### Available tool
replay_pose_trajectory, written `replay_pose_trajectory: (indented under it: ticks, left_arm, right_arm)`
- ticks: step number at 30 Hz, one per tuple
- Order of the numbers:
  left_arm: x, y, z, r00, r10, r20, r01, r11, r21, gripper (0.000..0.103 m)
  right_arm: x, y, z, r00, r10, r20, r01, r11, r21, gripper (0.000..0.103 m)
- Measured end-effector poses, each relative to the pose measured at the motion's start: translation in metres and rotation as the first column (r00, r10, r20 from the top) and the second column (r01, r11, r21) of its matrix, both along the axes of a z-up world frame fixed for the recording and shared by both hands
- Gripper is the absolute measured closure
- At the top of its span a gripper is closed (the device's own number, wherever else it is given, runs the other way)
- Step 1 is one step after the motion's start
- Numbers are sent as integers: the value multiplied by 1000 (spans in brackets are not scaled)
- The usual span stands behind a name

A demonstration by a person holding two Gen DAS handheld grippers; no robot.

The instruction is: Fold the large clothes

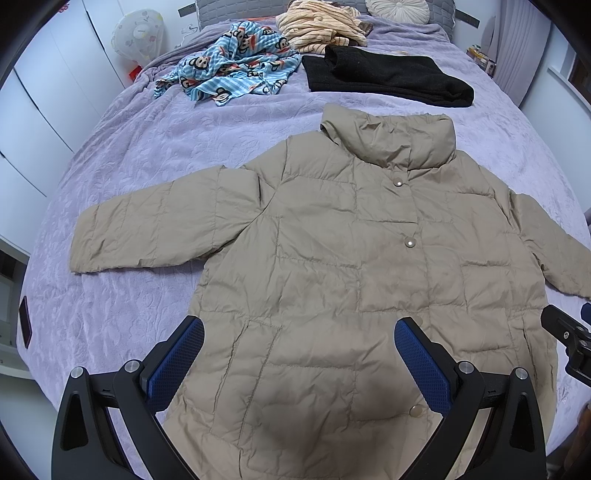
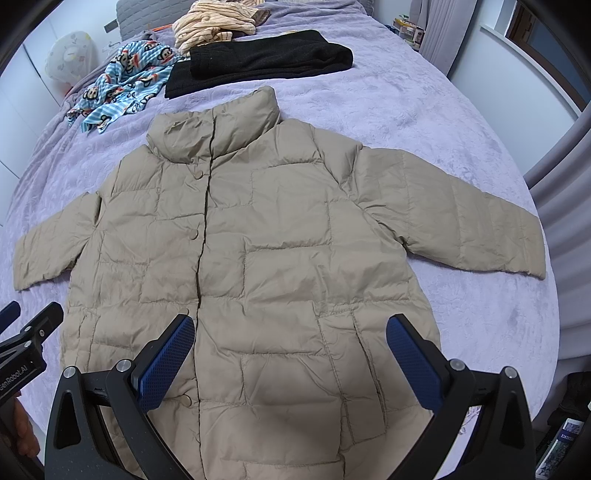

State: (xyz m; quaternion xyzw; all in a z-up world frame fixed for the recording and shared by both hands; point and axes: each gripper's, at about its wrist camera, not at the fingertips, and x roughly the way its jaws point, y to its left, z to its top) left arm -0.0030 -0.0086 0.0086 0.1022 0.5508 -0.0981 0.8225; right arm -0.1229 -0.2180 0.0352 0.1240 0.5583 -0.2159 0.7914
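A beige quilted puffer jacket (image 1: 332, 251) lies flat and front-up on the purple bedspread (image 1: 147, 147), collar far, both sleeves spread out to the sides. It also fills the right wrist view (image 2: 280, 251). My left gripper (image 1: 299, 332) is open and empty, hovering over the jacket's lower left part near the hem. My right gripper (image 2: 290, 328) is open and empty over the lower right part. Each gripper's tip shows at the edge of the other's view.
At the far end of the bed lie a folded black garment (image 1: 388, 79), a crumpled blue monkey-print garment (image 1: 229, 70) and a striped cream garment (image 1: 317, 26). White wardrobes stand at the left. A curtain (image 2: 565, 206) hangs at the right.
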Motion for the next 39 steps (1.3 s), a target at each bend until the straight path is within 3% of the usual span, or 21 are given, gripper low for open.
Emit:
replay_pose_trajectory:
  ticks: [22, 33, 39]
  left_arm:
    - [0, 4, -2, 1000, 0, 1, 0, 1000, 8, 0]
    - [5, 33, -16, 998, 39, -55, -41, 998, -44, 0]
    - [16, 81, -52, 989, 56, -140, -79, 983, -168, 0]
  right_arm:
    - [1, 1, -1, 1000, 1, -1, -1, 1000, 2, 0]
    - [-3, 2, -8, 998, 12, 64, -18, 996, 90, 0]
    - [-2, 20, -15, 991, 15, 130, -32, 991, 133, 0]
